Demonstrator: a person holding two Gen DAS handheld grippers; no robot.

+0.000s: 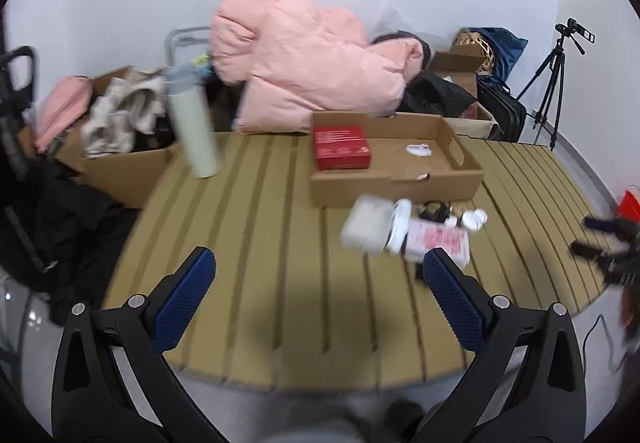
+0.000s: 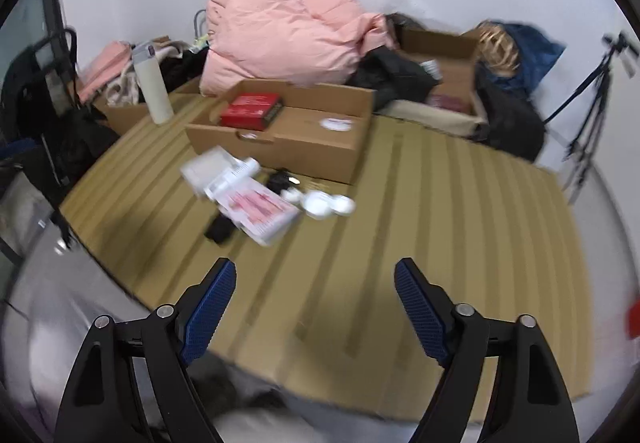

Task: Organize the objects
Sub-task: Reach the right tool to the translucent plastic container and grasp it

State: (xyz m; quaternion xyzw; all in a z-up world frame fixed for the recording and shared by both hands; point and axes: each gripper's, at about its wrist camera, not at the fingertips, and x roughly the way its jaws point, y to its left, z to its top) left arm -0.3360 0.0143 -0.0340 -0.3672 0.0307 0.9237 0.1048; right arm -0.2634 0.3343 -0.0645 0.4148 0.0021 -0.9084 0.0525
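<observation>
Far left on the slatted worktop (image 1: 260,243): a tall pale bottle (image 1: 194,131), upright, well ahead and to the left of the left hand-held gripper (image 1: 320,271). Left hand-held gripper released, blue pads spread wide, nothing between them, hovering over bare slats. Further right, at the back of the worktop: a shallow cardboard tray (image 1: 396,183) with a red box (image 1: 341,147) in its left part and a small white item (image 1: 419,150) toward the right. Just in front of the tray, ahead and right of the left hand-held gripper: a blurred heap of small things, namely a white flat box (image 1: 366,224), a white tube (image 1: 400,227), a pink-printed packet (image 1: 438,243), a small black object (image 1: 434,210) and white round pieces (image 1: 474,219), touching or overlapping. From the right wrist view: same heap (image 2: 260,203) ahead and left of the right hand-held gripper (image 2: 314,275), likewise released and empty. Behind the worktop: a pink padded jacket (image 1: 304,59); far right, a tripod (image 1: 554,83).
</observation>
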